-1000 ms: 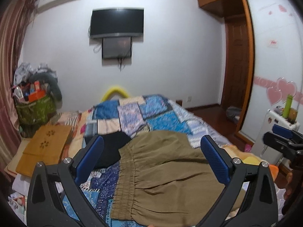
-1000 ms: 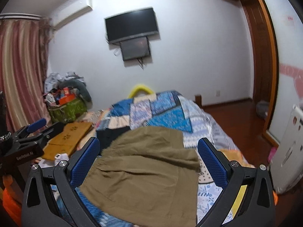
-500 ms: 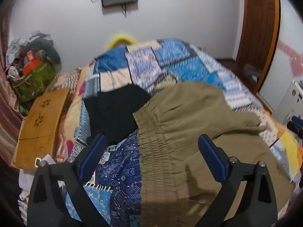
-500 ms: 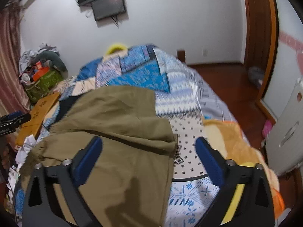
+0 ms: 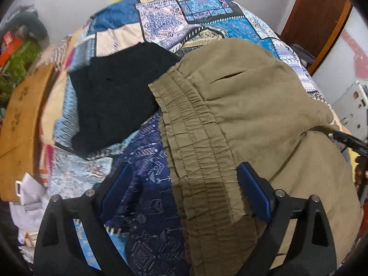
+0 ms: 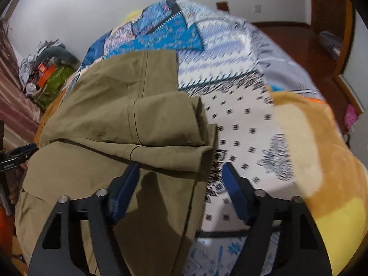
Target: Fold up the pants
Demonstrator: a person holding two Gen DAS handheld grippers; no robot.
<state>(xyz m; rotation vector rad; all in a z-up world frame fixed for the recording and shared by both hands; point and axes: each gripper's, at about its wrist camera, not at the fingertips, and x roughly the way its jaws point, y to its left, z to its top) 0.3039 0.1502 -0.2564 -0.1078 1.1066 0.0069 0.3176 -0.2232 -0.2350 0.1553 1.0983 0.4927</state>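
Olive-brown pants lie on the patchwork bed, partly folded over themselves. The elastic waistband runs toward me in the left wrist view. My left gripper is open, its jaws spread on both sides of the waistband, just above it. In the right wrist view the pants' leg end shows a folded flap with a hem edge at the right. My right gripper is open, straddling that right edge of the pants, empty.
A black garment lies on the quilt left of the waistband. A wooden lap tray sits at the bed's left side. Clutter bags stand by the wall. An orange blanket covers the bed's right corner.
Both grippers have tilted down and moved closer to the pants, from a view of the room to just above the fabric. Both stay open.
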